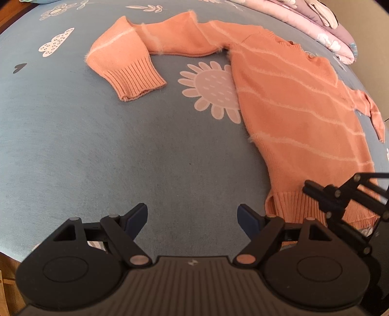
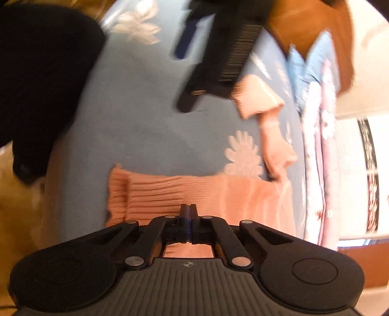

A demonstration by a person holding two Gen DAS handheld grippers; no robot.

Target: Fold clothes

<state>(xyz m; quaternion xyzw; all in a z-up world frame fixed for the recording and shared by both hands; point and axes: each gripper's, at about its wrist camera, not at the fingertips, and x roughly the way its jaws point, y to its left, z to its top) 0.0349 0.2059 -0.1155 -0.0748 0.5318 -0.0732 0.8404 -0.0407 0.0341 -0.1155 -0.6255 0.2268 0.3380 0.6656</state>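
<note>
Orange knit with thin pale stripes, the sweater (image 1: 299, 104) lies spread flat on the bed (image 1: 121, 155), front down or up I cannot tell, its body running from the collar at the far side to the ribbed hem (image 1: 291, 206) at the near edge. One sleeve (image 1: 155, 46) stretches out sideways and bends back at the elbow, so its ribbed cuff (image 1: 136, 82) points toward the near edge, well apart from the body. The other sleeve (image 1: 374, 114) hangs off the opposite side and is only partly in view.

As for the folding, I judge it barely begun: no sleeve is laid over the body, the body is not doubled, and the garment still shows its full outline. Both sleeves and the lengthwise fold are left to do.

The left tool (image 1: 192, 218) hovers over bare sheet just beside the hem's corner, its blue-padded jaws standing wide with nothing between them. The right tool (image 2: 188, 211) is at the hem (image 2: 155, 197); its jaws are closed tight together, and in the blurred right wrist view the fingertips sit against the ribbing, though whether any knit is pinched between them I cannot tell.

Around the sweater, the blue-grey sheet carries a printed sunflower (image 1: 211, 90) and cloud (image 1: 57, 42), and a pink and lilac quilt (image 1: 316, 21) is bunched along the far side.
</note>
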